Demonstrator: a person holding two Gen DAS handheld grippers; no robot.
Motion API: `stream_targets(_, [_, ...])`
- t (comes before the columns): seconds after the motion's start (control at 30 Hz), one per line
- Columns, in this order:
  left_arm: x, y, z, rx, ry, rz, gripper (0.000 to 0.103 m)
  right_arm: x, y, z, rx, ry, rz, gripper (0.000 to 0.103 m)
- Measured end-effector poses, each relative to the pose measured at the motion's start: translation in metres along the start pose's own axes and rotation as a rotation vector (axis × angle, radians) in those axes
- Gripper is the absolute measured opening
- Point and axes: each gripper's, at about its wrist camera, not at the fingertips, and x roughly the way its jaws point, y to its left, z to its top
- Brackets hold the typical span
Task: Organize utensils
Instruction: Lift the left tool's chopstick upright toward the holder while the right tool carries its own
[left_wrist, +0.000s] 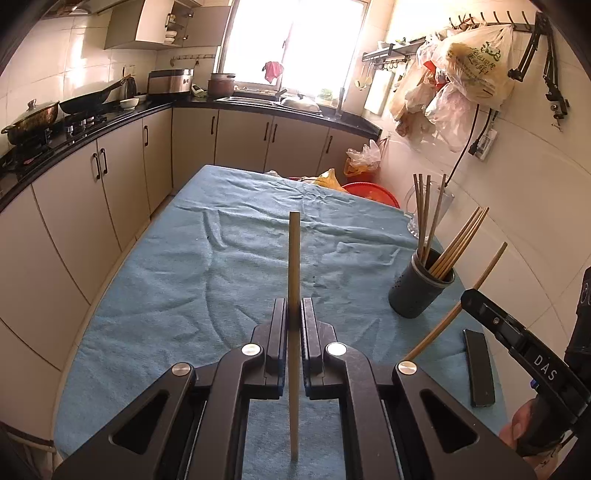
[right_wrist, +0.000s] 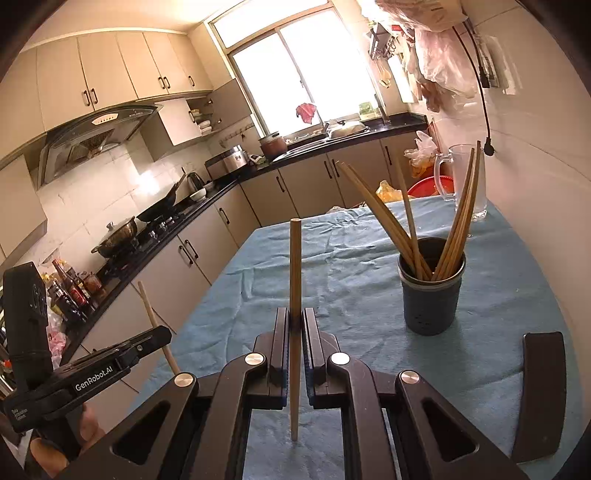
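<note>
The left gripper (left_wrist: 294, 306) has its jaws pinching one upright chopstick (left_wrist: 294, 258), and the right gripper (right_wrist: 294, 317) has its jaws pinching a second chopstick (right_wrist: 295, 266) the same way. Both are held over the blue cloth (left_wrist: 184, 277) covering the surface. Ahead to the right on the cloth stands a dark holder (right_wrist: 430, 299) with more chopsticks (right_wrist: 454, 221) leaning in it, a glass pitcher (right_wrist: 458, 173) behind it.

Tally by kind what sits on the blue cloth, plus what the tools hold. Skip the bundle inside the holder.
Held chopsticks: 2, one in the left tool, one in the right tool
Dark holder: 1
Glass pitcher: 1
Flat black object: 1
Total: 5
</note>
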Motion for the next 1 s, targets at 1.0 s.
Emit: stream_targets(1.0, [-0.009, -0.036, 0.004, 0.066, -0.017, -0.013, 0.006, -0.037, -0.034, 0.006, 0.063, -0.061, -0.022, 0.007])
